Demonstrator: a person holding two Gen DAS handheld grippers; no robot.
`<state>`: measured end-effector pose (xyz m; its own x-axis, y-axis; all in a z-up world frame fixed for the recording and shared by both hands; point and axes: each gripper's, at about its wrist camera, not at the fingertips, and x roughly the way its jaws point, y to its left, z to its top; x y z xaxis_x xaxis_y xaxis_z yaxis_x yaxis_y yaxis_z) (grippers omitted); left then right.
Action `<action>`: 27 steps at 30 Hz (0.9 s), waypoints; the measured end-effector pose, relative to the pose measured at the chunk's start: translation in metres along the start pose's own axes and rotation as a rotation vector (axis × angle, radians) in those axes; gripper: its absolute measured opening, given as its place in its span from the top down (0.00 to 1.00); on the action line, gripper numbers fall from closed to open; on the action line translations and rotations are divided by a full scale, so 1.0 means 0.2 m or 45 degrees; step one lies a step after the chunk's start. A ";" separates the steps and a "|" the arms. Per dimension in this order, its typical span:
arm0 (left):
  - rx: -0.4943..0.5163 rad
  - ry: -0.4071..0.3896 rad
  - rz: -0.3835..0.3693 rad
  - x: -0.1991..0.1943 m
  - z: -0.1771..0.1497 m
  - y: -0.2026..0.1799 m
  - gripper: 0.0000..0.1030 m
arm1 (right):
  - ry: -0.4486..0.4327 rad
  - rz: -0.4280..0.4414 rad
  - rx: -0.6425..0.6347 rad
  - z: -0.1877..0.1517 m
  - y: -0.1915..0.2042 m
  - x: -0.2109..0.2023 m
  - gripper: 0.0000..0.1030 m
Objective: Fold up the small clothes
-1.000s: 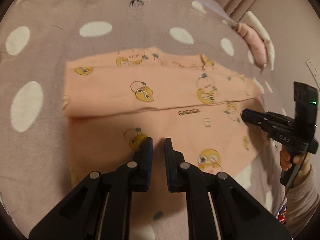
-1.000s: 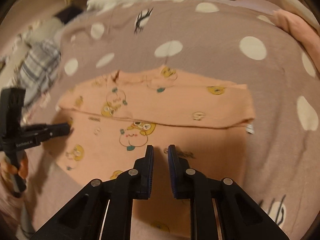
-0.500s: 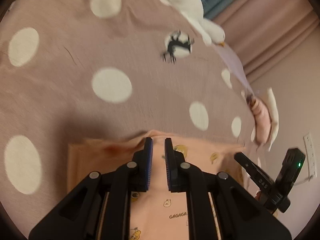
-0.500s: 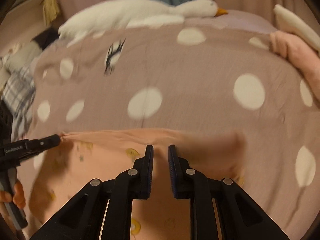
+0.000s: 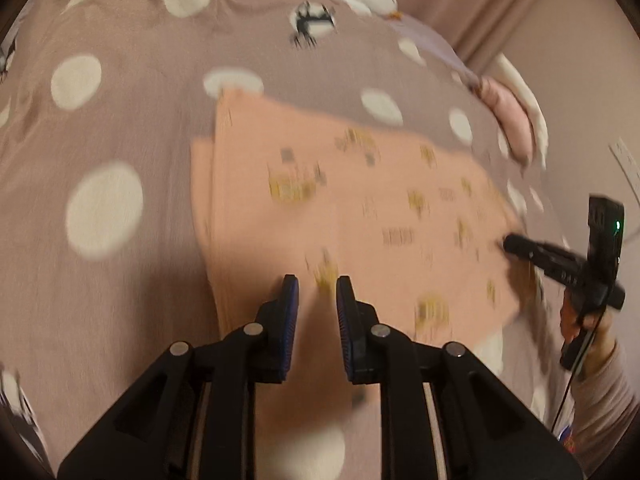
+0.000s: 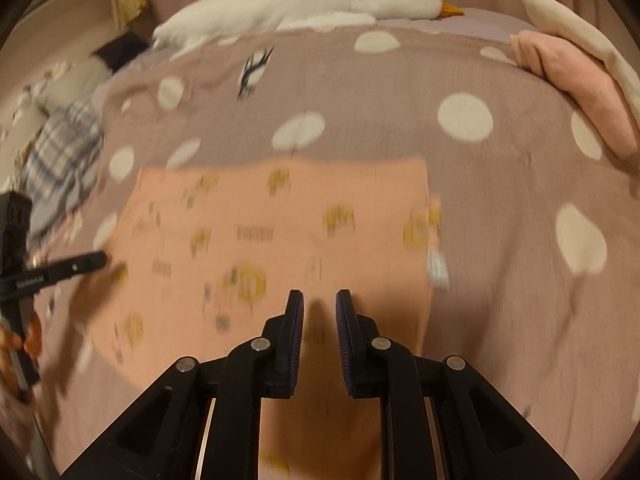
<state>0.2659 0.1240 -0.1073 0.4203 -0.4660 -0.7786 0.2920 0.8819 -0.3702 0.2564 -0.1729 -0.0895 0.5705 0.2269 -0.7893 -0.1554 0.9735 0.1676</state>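
I saw folded peach printed garment (image 5: 360, 216) at 12 o'clock | left gripper (image 5: 317, 288) fingers opening, nothing between | right gripper (image 6: 319, 304) fingers slightly apart, empty

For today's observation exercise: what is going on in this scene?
A person with a handheld gripper in each hand is folding a small peach garment on a dotted bedspread. The garment lies flat, already folded over. The left gripper is opening above it with nothing between its fingers; the right gripper hovers slightly parted, gripping nothing. A plush goose lies behind.

Peach cartoon-print garment (image 5: 360, 216) on white-dotted mauve bedspread (image 5: 120, 120).
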 end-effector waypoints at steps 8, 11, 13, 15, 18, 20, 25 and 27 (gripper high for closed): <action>-0.063 0.041 -0.058 -0.08 -0.29 0.04 0.83 | 0.104 -0.096 -0.063 -0.21 0.04 -0.04 0.82; -0.117 0.048 -0.073 -0.13 -0.33 0.06 0.83 | 0.113 -0.067 -0.002 -0.23 0.02 -0.06 0.82; -0.135 0.044 -0.061 -0.18 -0.37 0.06 0.82 | 0.120 -0.045 0.031 -0.24 0.01 -0.09 0.82; -0.152 0.025 -0.062 -0.23 -0.40 0.06 0.71 | 0.117 -0.024 0.050 -0.28 0.01 -0.13 0.82; -0.213 -0.043 -0.064 -0.32 -0.42 0.09 0.40 | 0.084 0.007 0.085 -0.32 0.02 -0.18 0.81; -0.259 -0.071 -0.064 -0.35 -0.41 0.12 0.34 | 0.056 0.033 0.127 -0.34 0.02 -0.21 0.77; -0.366 -0.082 -0.126 -0.34 -0.37 0.18 0.34 | -0.022 0.103 0.203 -0.36 0.05 -0.26 0.58; -0.411 -0.078 -0.173 -0.31 -0.34 0.20 0.32 | -0.036 0.145 0.217 -0.35 0.07 -0.27 0.58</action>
<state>0.1939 0.1932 -0.1084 0.4497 -0.5756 -0.6830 0.0664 0.7841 -0.6171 0.1666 -0.1725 -0.0871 0.5801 0.3339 -0.7429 -0.0829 0.9316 0.3539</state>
